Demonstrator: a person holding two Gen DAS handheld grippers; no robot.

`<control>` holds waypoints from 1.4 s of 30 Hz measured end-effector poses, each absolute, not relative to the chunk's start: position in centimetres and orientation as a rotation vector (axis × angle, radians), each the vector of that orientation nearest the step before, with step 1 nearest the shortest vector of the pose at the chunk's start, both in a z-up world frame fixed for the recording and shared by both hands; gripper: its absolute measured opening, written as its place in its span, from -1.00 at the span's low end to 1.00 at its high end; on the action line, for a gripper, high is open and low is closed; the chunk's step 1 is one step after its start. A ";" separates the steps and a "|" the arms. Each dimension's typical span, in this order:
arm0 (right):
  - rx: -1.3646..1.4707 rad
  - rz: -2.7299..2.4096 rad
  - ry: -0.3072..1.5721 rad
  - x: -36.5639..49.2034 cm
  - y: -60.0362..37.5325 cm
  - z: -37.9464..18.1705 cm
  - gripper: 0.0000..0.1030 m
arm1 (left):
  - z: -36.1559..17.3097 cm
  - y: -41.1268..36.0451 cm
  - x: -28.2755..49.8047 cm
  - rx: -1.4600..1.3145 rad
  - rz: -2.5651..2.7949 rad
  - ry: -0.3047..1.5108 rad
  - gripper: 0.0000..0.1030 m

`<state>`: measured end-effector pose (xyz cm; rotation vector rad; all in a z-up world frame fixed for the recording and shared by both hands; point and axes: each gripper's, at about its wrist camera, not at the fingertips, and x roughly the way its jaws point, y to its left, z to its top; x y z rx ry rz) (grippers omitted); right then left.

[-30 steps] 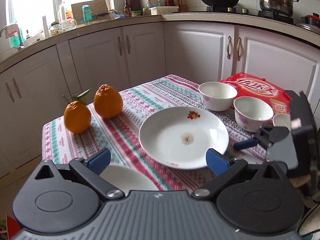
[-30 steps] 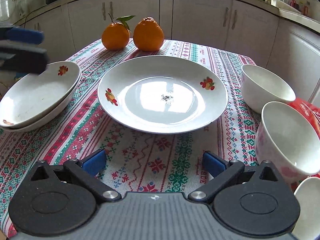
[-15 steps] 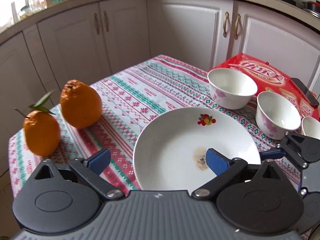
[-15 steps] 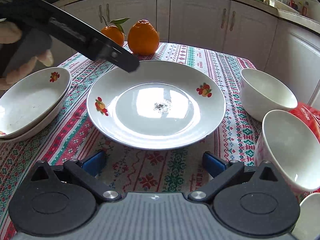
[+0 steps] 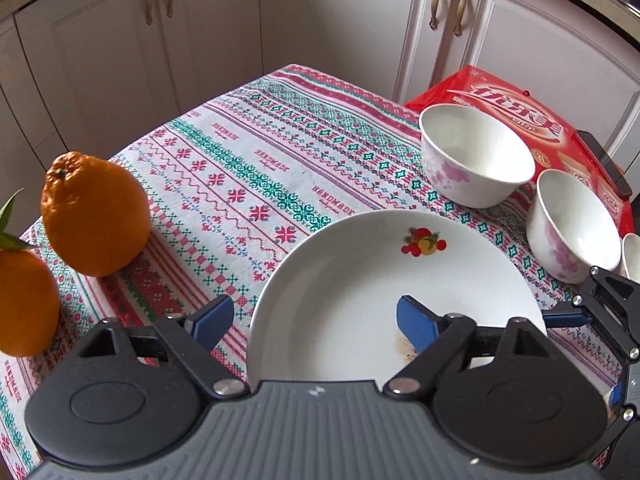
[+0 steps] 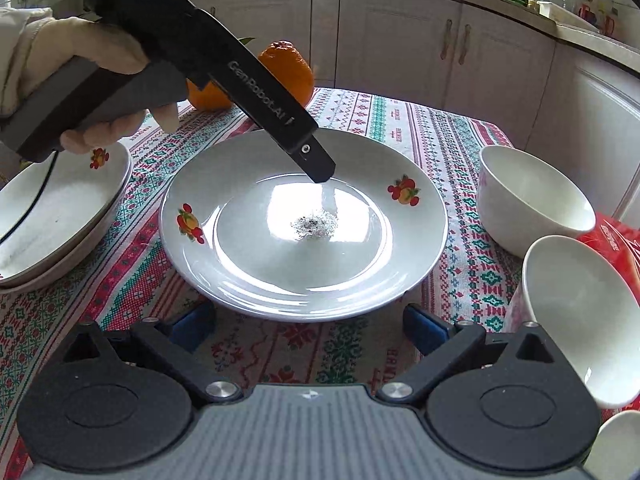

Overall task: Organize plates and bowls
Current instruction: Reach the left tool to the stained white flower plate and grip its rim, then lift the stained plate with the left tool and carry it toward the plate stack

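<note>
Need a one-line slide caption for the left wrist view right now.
Left gripper straddling the near rim of the fruit-print plate, jaws just closing, not yet pinching; two oranges left, bowls right.

White fruit-print plate point(image 6: 304, 240) flat beside two bowls point(image 6: 532, 208).

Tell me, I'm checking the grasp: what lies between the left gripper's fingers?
The large plate's rim, in the left wrist view; the jaws have just been closing.
</note>
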<state>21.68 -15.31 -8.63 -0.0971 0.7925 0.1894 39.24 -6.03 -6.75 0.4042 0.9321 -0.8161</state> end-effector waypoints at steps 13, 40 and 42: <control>-0.088 0.220 0.780 21.8 -15.8 -8.6 0.82 | -7.6 -7.3 41.1 0.435 -0.889 1.022 0.32; -0.100 0.266 0.760 21.5 -15.8 -8.2 0.70 | -7.4 -7.3 40.9 0.481 -0.909 1.051 0.30; -0.108 0.267 0.761 21.4 -15.8 -8.1 0.70 | -7.2 -7.1 40.6 0.483 -0.907 1.048 0.30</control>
